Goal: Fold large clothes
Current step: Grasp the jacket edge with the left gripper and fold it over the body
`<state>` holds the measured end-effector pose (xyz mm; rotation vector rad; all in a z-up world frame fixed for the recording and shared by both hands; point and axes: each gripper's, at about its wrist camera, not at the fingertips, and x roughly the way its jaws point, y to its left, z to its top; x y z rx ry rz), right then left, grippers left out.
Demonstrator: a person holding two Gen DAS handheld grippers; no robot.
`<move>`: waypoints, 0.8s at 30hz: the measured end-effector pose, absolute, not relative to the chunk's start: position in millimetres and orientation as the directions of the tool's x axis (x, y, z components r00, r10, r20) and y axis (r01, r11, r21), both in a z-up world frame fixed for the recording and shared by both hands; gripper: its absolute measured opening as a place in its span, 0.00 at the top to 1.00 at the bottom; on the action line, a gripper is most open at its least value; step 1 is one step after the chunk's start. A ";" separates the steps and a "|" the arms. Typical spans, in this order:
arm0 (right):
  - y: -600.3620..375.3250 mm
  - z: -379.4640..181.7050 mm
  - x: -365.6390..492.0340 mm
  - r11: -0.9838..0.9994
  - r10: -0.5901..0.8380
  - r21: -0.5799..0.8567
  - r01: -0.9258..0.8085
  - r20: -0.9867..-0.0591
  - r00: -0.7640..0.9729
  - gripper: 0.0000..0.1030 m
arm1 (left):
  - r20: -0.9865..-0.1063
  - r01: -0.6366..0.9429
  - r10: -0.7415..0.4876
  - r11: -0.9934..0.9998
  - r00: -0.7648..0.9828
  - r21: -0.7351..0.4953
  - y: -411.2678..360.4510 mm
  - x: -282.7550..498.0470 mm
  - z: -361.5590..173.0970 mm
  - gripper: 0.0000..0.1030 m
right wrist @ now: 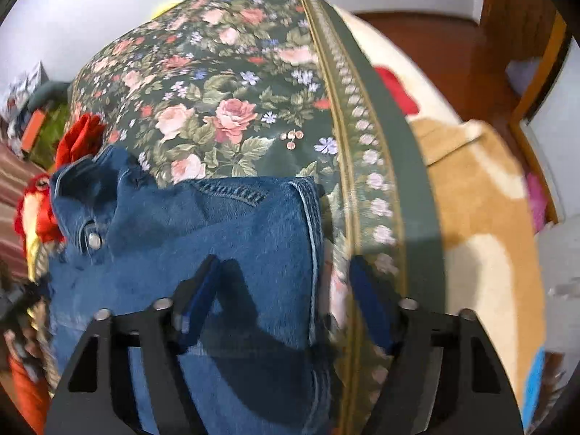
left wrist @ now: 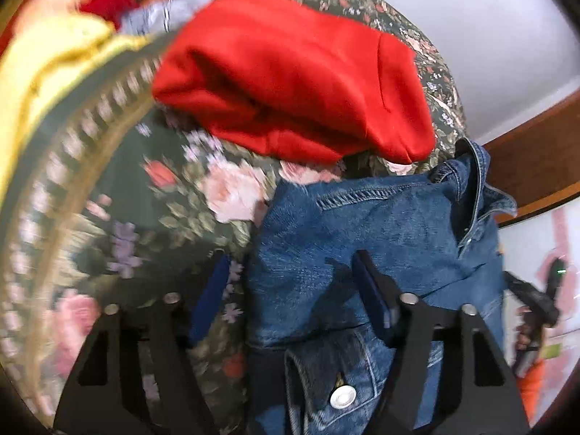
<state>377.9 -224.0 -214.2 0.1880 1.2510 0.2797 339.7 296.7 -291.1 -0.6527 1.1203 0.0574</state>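
While no writing reads, left gripper (left wrist: 293, 290) and right gripper (right wrist: 282, 290) parted, straddling jacket (left wrist: 380, 224) edges, bedspread (right wrist: 224, 83) beneath.

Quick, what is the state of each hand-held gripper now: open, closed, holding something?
Left hand-held gripper: open, straddling the edge of the denim jacket, not pinching it.
Right hand-held gripper: open, straddling the jacket's other edge.

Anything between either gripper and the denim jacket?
Nothing visible. The left gripper straddles one side edge of the denim jacket, the right gripper the opposite edge, jaws open. The folded red garment lies beyond the jacket on the floral bedspread, not in the way.
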 end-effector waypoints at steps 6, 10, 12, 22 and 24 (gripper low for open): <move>-215.5 -236.0 393.5 0.923 0.385 0.376 -0.085 -0.888 0.252 0.54 | -0.841 -0.327 -0.276 0.829 0.466 -0.454 292.9 356.2 -304.5 0.58; -213.8 -237.8 395.1 0.894 0.446 0.442 -0.071 -0.865 0.229 0.83 | -0.862 -0.347 -0.234 0.843 0.450 -0.411 283.6 366.5 -308.6 0.87; -214.3 -233.1 389.9 0.895 0.445 0.440 -0.079 -0.861 0.246 0.90 | -0.863 -0.341 -0.206 0.857 0.461 -0.386 275.1 367.2 -299.7 0.91; -223.2 -141.3 374.2 0.891 0.449 0.421 -0.169 -0.769 0.455 0.93 | -0.755 -0.188 -0.060 0.953 0.653 -0.238 226.4 364.8 -180.1 0.93; -227.0 -124.3 376.9 0.873 0.481 0.451 -0.184 -0.738 0.473 0.93 | -0.729 -0.160 -0.064 0.959 0.682 -0.235 224.4 367.5 -161.9 0.93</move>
